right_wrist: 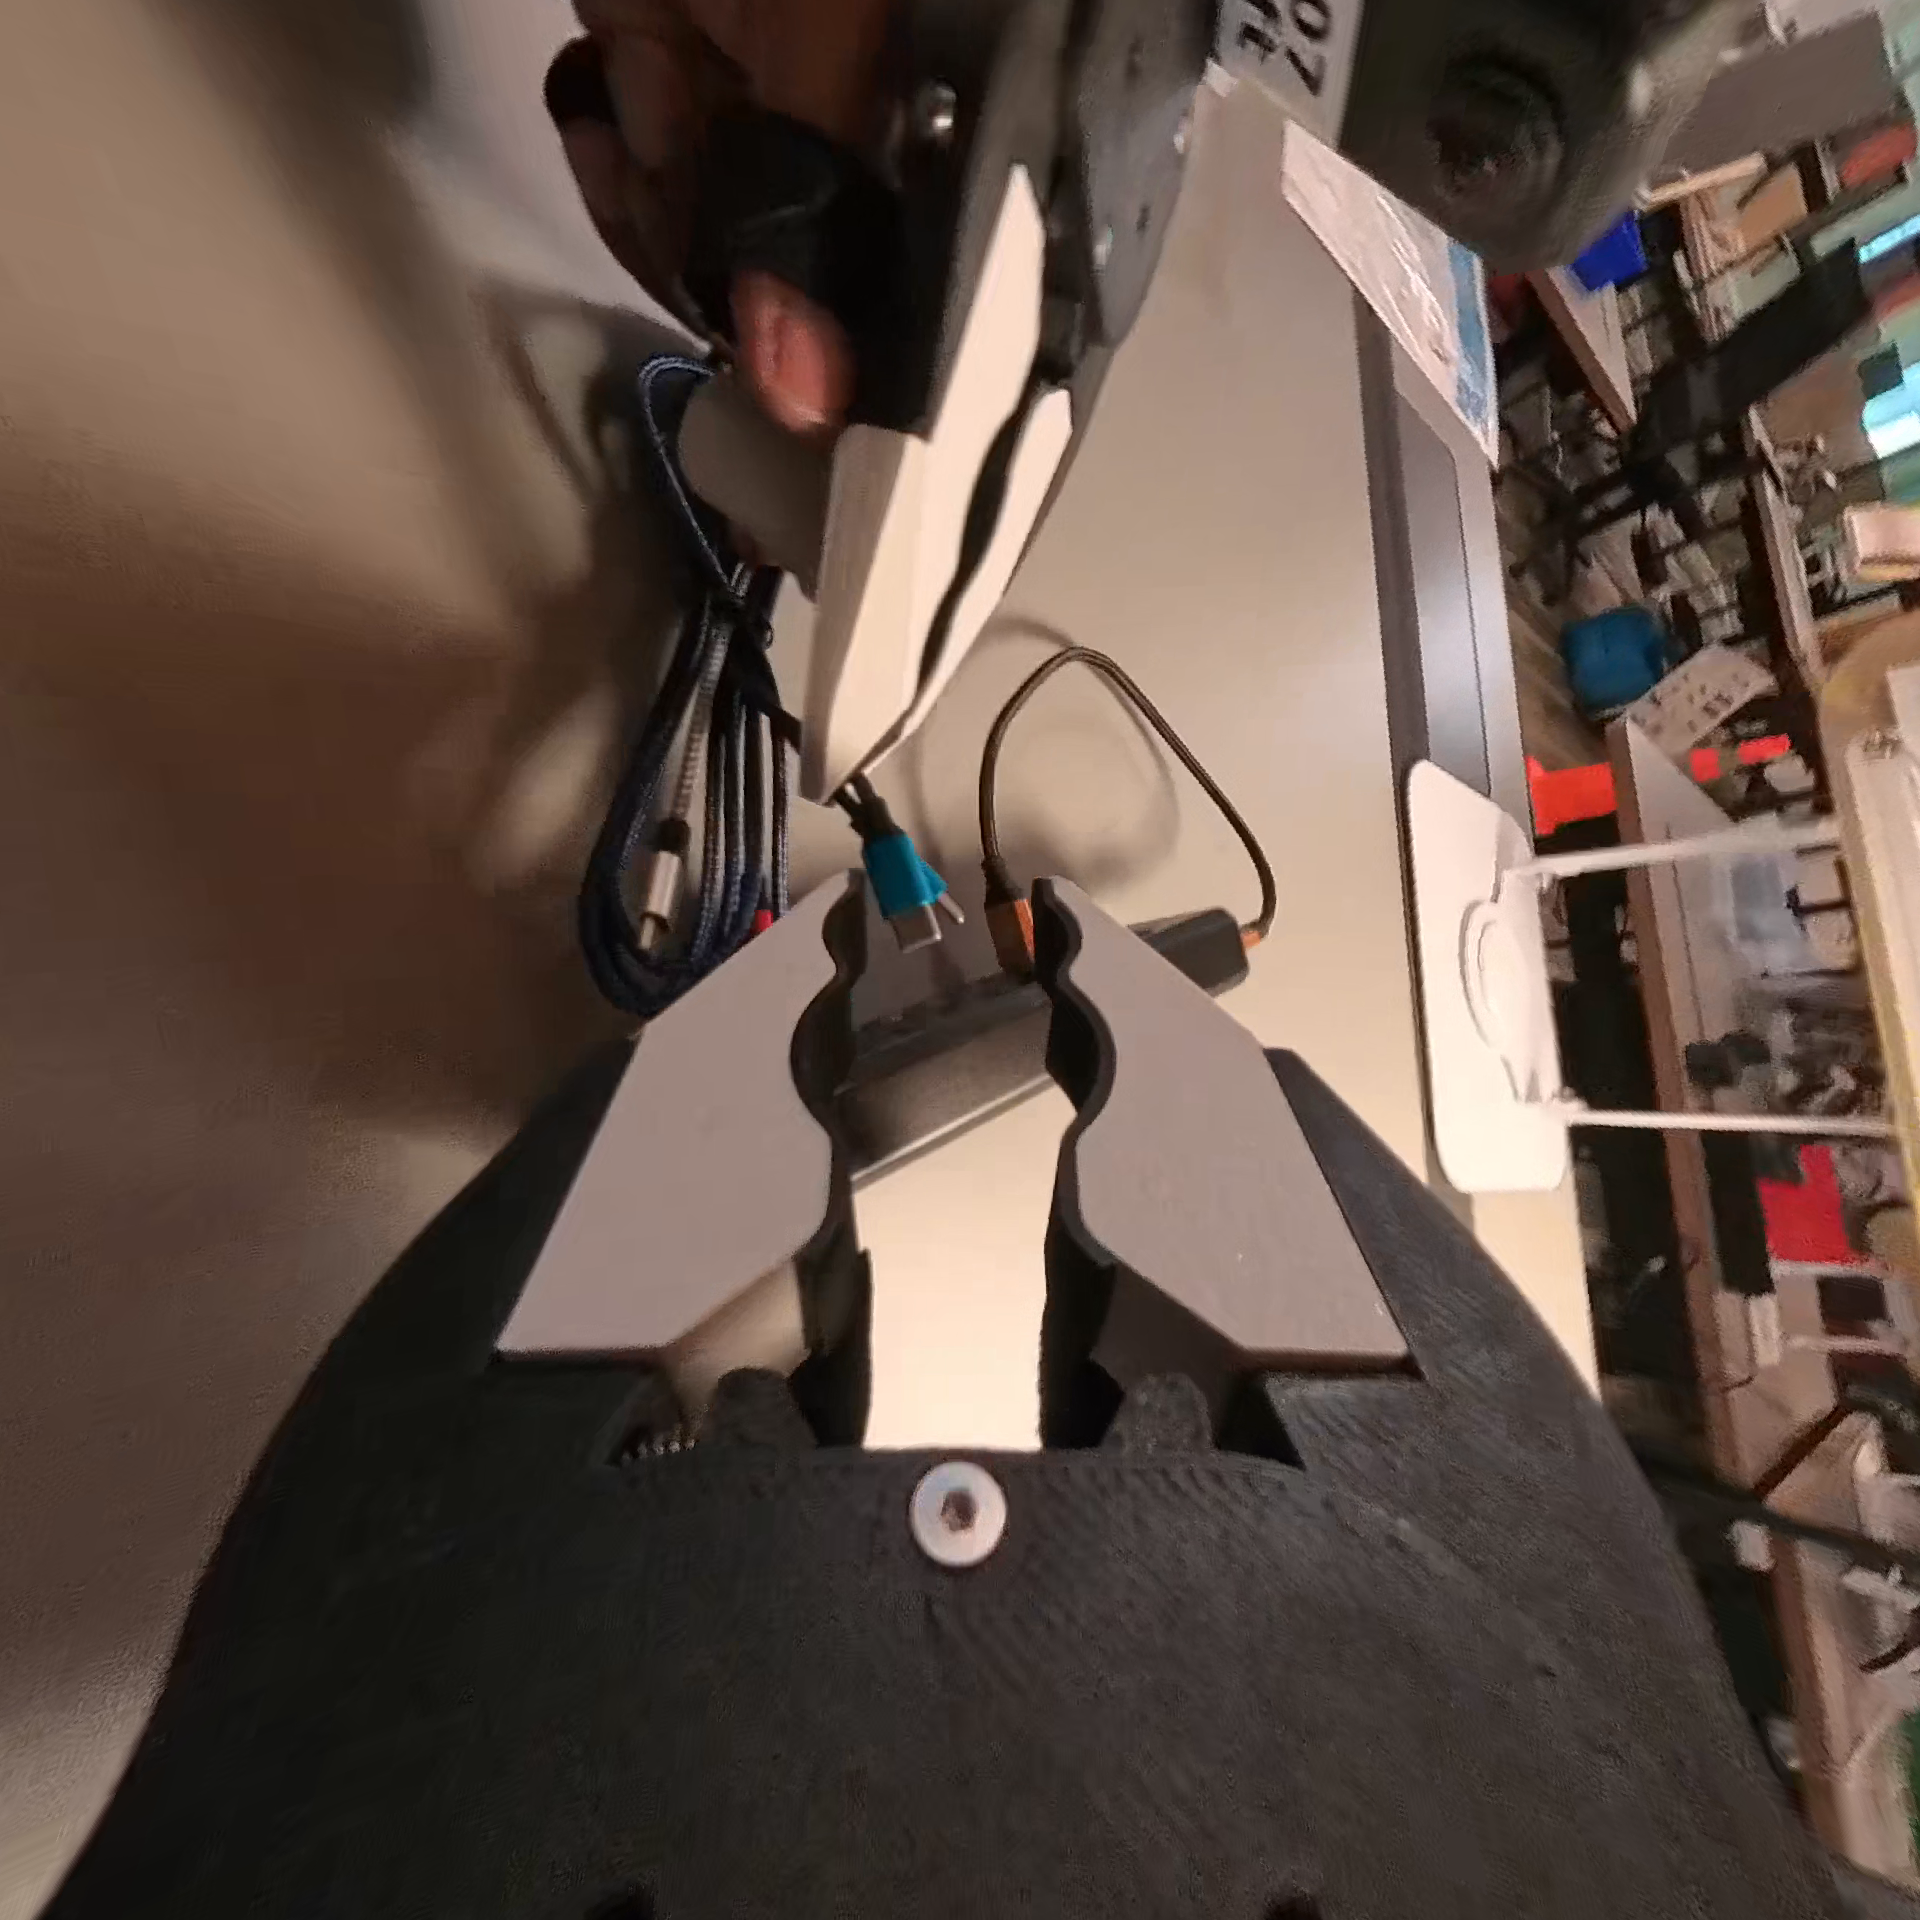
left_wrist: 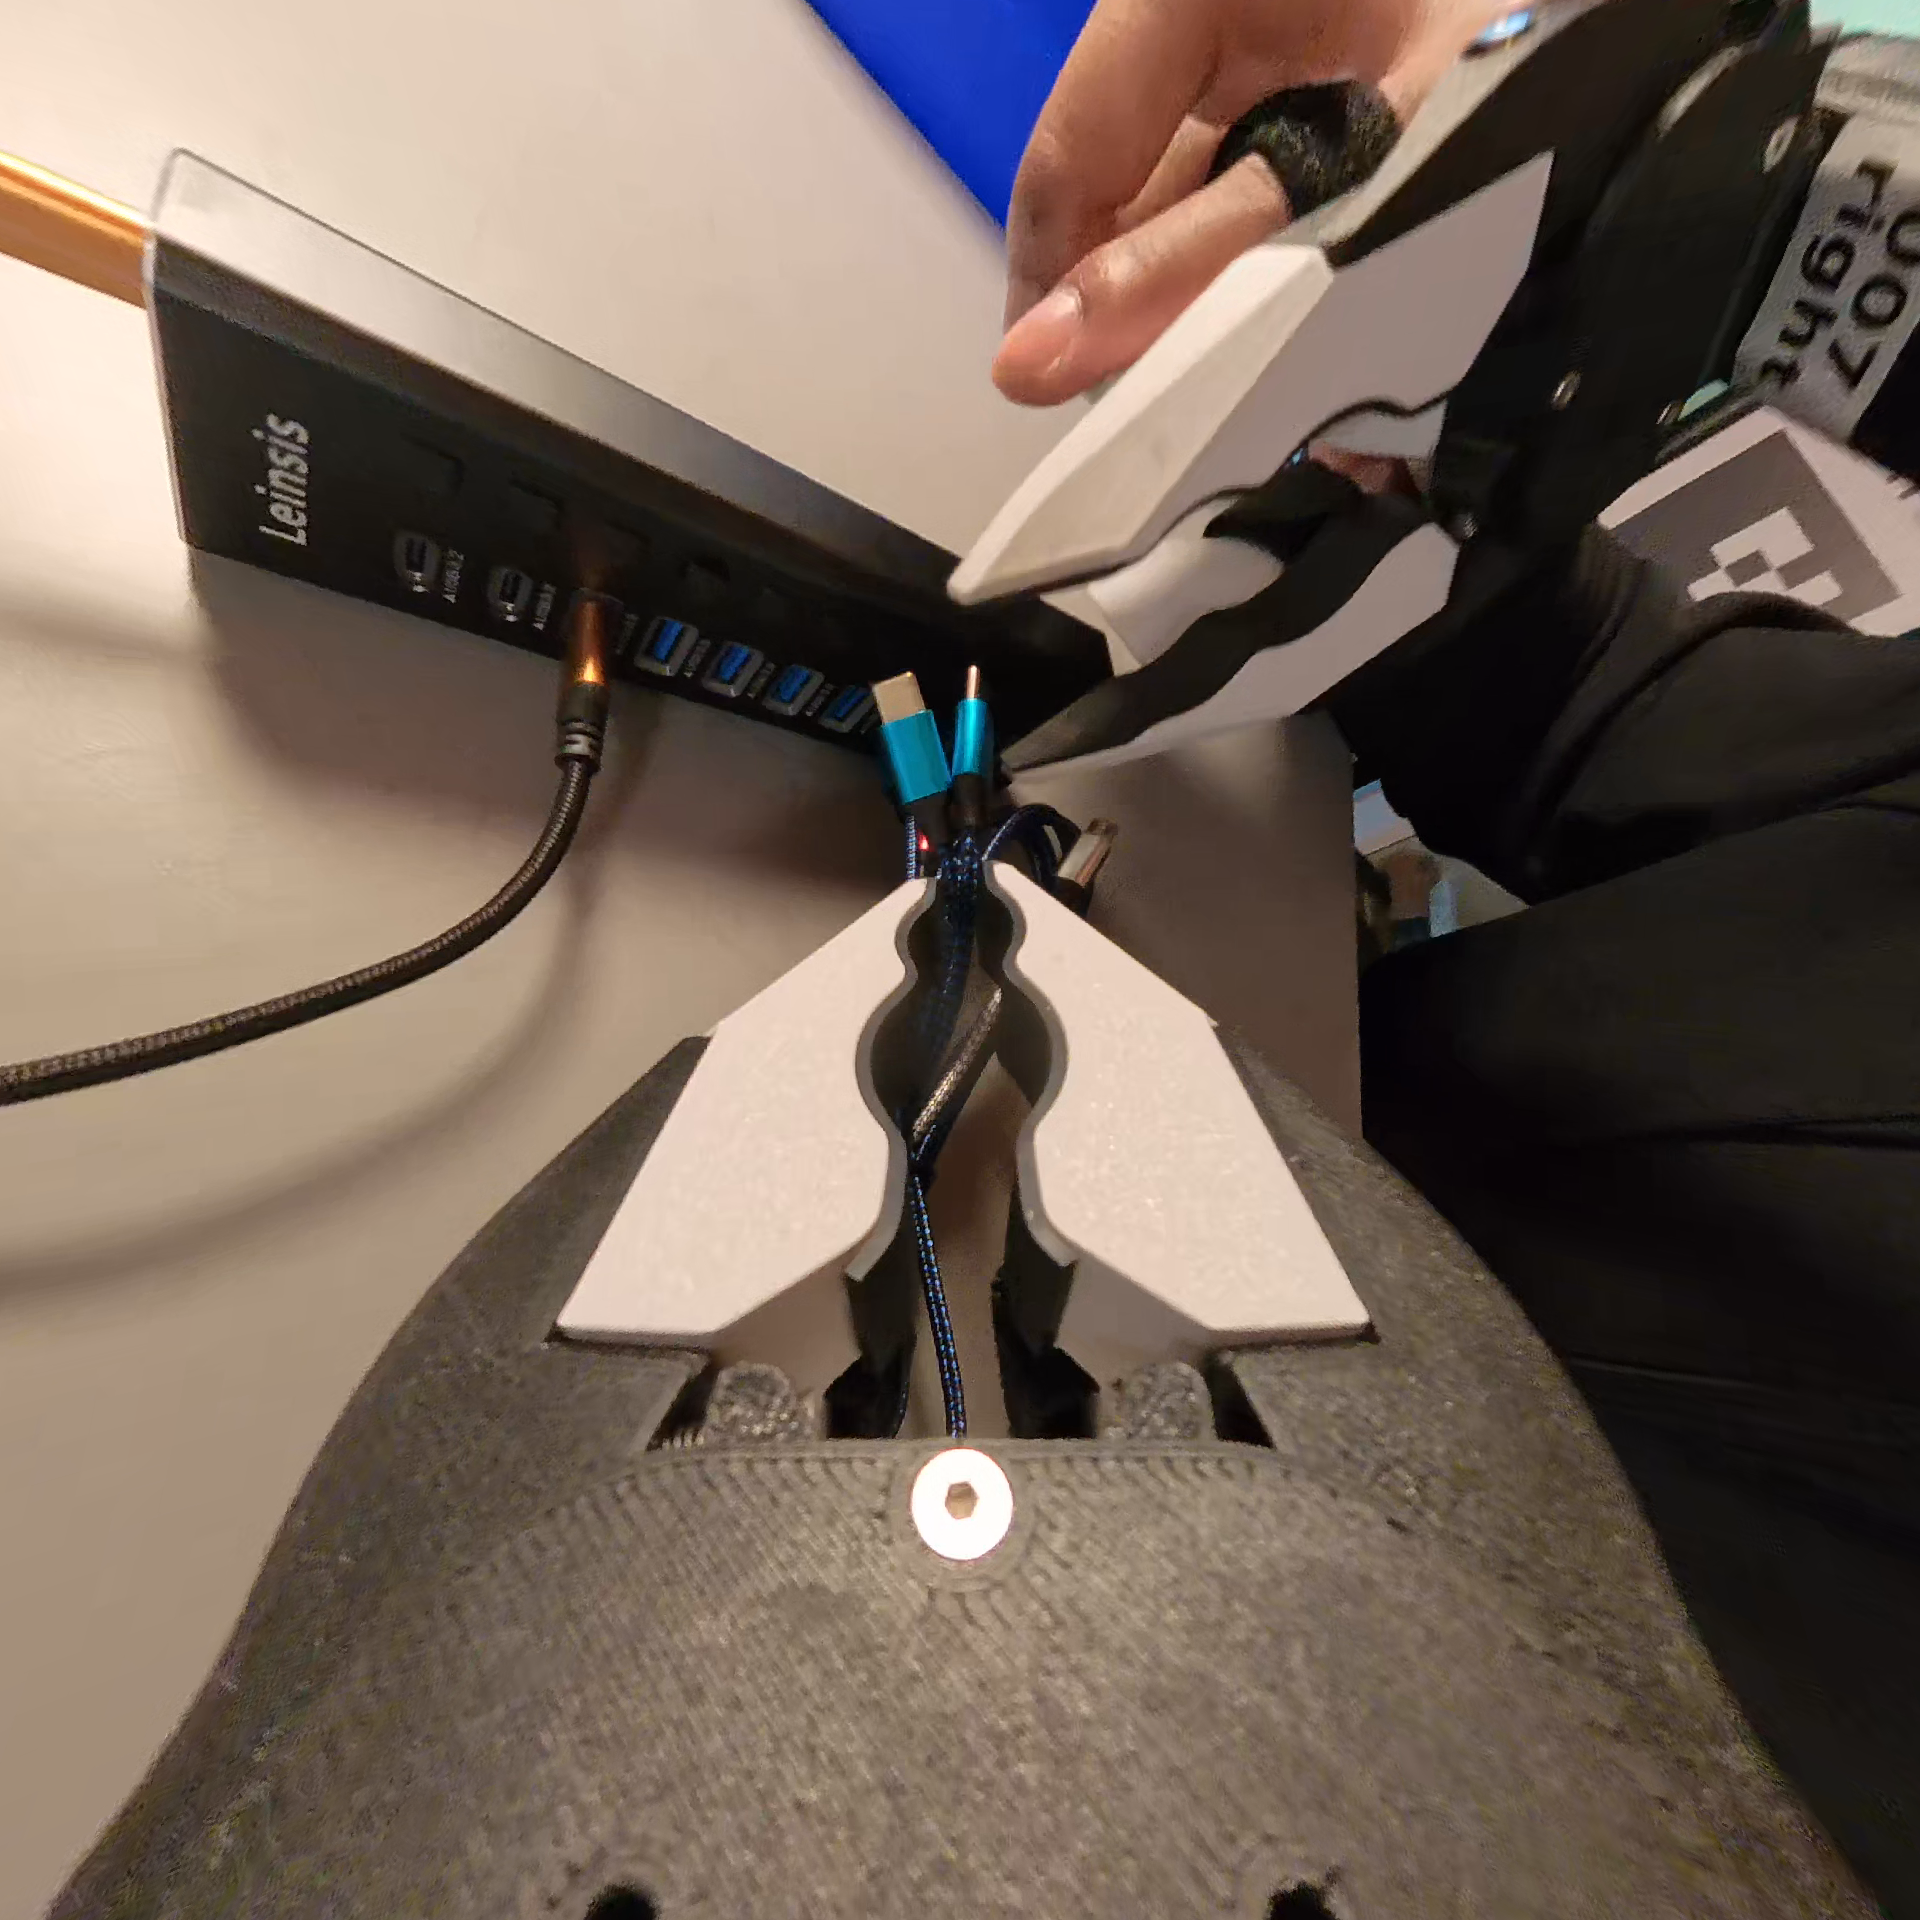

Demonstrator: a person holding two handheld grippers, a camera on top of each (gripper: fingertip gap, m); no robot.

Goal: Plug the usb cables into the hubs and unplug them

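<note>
While a bundled blue braided cable with teal metal plugs (left_wrist: 914, 753) sits clamped between the left gripper (left_wrist: 961, 883) fingers, just before the long black hub (left_wrist: 499, 447) on the pale tabletop (left_wrist: 260, 831), the right gripper (right_wrist: 945, 914) fingers stand apart nearby. Two plugs together could misalign and jam. No containers appear.

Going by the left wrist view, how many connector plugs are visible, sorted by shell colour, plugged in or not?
Teal-shelled plugs: 2, both unplugged, sticking out past the left gripper, which is closed on their blue braided cable.
Copper-shelled plug: 1, seated in the black hub.
Silver plug: 1, unplugged, partly hidden behind the left gripper's fingers.
Total: 4.
</note>
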